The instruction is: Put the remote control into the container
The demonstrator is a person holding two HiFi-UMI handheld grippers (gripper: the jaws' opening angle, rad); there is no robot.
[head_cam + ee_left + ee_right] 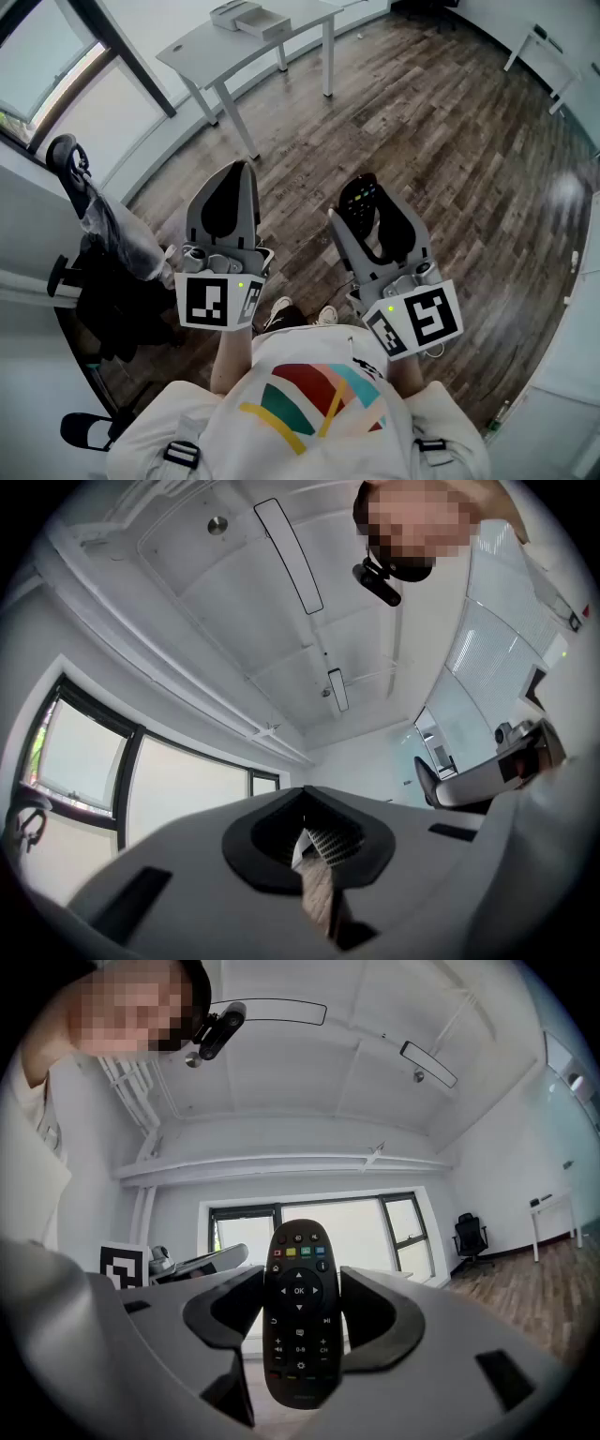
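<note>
A dark wooden floor (450, 122) fills most of the room, and at its far edge stands a white counter (202, 47) with a flat white box (251, 19) lying on top. Off to the person's left a black chair (112, 319) is parked near the wall, with something grey draped over it. The person stands in the open part of the floor, well apart from the counter, in a white shirt (309, 403) with coloured stripes across the front, and both arms are stretched forward side by side. The left claw (234, 183) is drawn narrow: seen from its own camera, its two dark pads (314, 841) meet around only a thin slit with nothing in it, and it tilts up toward the ceiling. The right claw (370, 211) is held about level and grips the remote control (359, 199) between its jaws. In the right gripper view the remote control (299, 1312) stands upright, its lower half between the pads and its rounded top rising clear of them, button face toward the camera, with a wide window (366, 1232) behind it. Each claw carries a cube with square black-and-white markers, the left one (217, 300) and the right one (417, 319) sitting close to the person's chest. A row of small coloured buttons crosses the top of the remote control.
</note>
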